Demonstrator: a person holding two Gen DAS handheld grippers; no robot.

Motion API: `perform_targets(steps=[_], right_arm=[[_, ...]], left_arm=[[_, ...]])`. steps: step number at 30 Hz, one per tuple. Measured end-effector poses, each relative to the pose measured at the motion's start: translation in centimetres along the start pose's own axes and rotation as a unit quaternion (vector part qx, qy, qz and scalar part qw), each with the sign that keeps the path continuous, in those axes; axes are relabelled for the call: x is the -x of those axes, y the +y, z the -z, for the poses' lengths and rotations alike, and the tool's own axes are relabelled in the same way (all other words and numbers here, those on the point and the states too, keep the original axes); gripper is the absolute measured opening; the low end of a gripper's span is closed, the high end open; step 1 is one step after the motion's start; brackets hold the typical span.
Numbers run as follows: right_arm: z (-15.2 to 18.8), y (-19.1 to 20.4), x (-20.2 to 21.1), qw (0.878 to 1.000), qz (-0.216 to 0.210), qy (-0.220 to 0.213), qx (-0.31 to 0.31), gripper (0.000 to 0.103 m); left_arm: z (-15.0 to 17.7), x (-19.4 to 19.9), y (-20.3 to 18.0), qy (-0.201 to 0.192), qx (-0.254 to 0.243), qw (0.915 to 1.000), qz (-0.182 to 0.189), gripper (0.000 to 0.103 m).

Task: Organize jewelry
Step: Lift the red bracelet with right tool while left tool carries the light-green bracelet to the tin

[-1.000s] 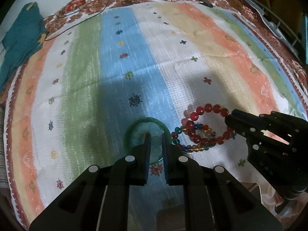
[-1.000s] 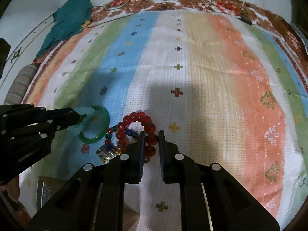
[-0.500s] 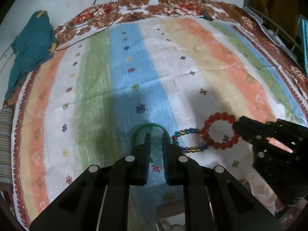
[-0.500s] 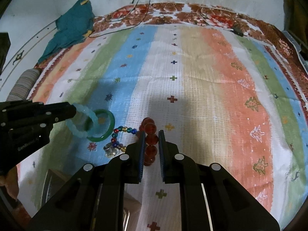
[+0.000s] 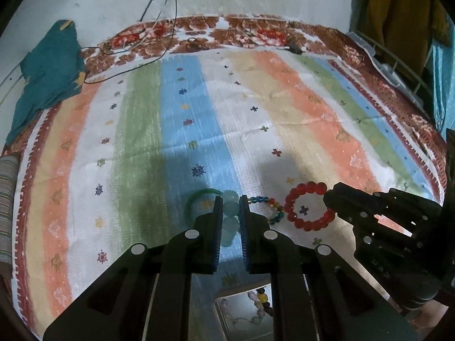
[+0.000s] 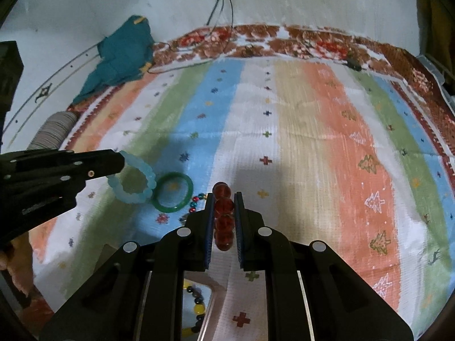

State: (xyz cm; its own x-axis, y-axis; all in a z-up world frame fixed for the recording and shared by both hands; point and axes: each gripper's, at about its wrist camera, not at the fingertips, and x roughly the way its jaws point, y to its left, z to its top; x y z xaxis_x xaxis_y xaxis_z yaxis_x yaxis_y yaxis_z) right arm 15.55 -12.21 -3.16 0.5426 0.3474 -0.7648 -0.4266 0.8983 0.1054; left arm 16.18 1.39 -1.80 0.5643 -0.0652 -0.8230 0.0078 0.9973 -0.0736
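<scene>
Between left gripper [image 5: 230, 213] pads, pale-blue bracelet [image 5: 231, 216]

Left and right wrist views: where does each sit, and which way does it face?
Left wrist: on the left tongs, facing down at the striped cloth; they grip the pale blue bracelet.
Right wrist: on the right tongs, same slant; they grip the red bracelet.
Shared: green bangle, both tongs.

Home bedroom: striped bedspread [image 5: 227, 108], hanging clothes [image 5: 398, 8].
</scene>
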Motion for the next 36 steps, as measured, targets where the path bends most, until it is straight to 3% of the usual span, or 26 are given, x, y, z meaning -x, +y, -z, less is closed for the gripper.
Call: perform_targets(steps=[22, 36], right_arm=[[1.2, 2.1, 5.6, 0.997, -0.028, -0.064, 0.021, 0.014], [3.1, 3.5, 8.3, 0.996, -0.045, -0.072, 0.034, 0.014]], left_arm=[[2.5, 6.1, -1.5, -0.064, 0.002, 0.9979, 0.014, 0.011], [5.2, 9.8, -3.2, -0.094, -0.008, 0.9952, 0.026, 0.011]])
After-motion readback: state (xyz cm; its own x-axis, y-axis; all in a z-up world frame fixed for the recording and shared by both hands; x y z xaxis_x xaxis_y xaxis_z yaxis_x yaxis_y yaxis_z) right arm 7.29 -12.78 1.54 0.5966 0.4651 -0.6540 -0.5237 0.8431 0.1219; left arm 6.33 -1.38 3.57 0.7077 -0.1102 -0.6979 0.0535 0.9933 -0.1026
